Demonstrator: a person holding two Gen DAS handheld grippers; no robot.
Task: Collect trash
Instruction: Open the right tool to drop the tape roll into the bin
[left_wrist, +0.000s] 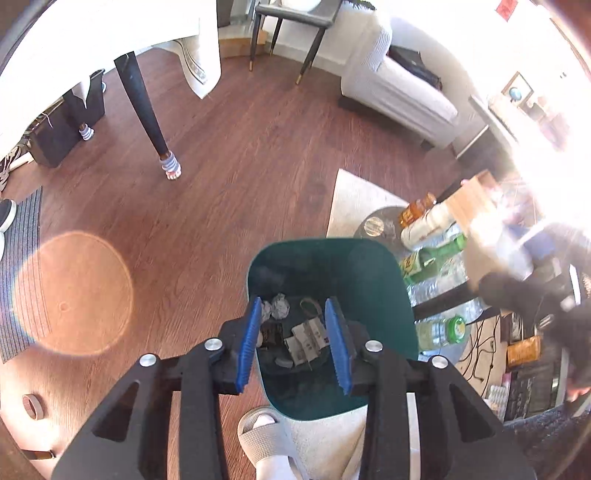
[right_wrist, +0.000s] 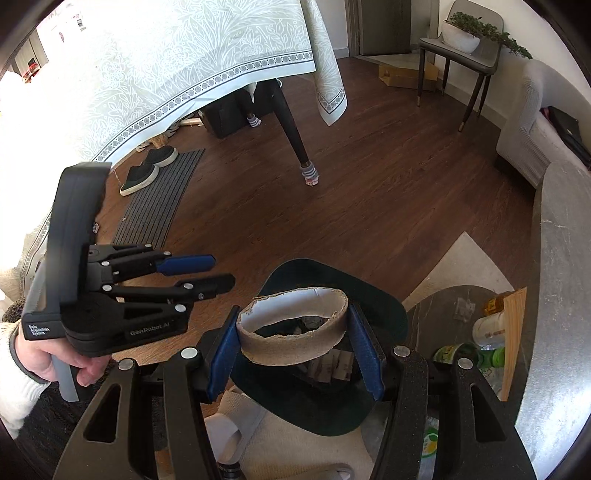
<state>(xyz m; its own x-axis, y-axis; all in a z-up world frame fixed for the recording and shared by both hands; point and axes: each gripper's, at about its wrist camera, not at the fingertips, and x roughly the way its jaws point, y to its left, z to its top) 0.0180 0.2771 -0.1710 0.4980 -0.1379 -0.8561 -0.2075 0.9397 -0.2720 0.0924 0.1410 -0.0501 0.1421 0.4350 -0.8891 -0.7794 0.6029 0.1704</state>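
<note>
Over the dark green plastic bin (right_wrist: 317, 402), already holding paper scraps (left_wrist: 306, 339), right gripper (right_wrist: 293, 341) fingers clamp a squashed cardboard ring (right_wrist: 291, 330). Left gripper (left_wrist: 295, 341) fingers stand apart, empty; bottles (left_wrist: 439, 330) wait on the right-hand desk (right_wrist: 439, 314).

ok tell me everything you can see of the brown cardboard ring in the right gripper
The brown cardboard ring is a short, wide hoop of stiff card, tan outside with a white lining and frayed upper rim. It looks squeezed oval. The right gripper clamps it between blue ribbed pads, opening tilted up toward the camera. It hangs above the dark green plastic bin, not yet dropped.
</note>
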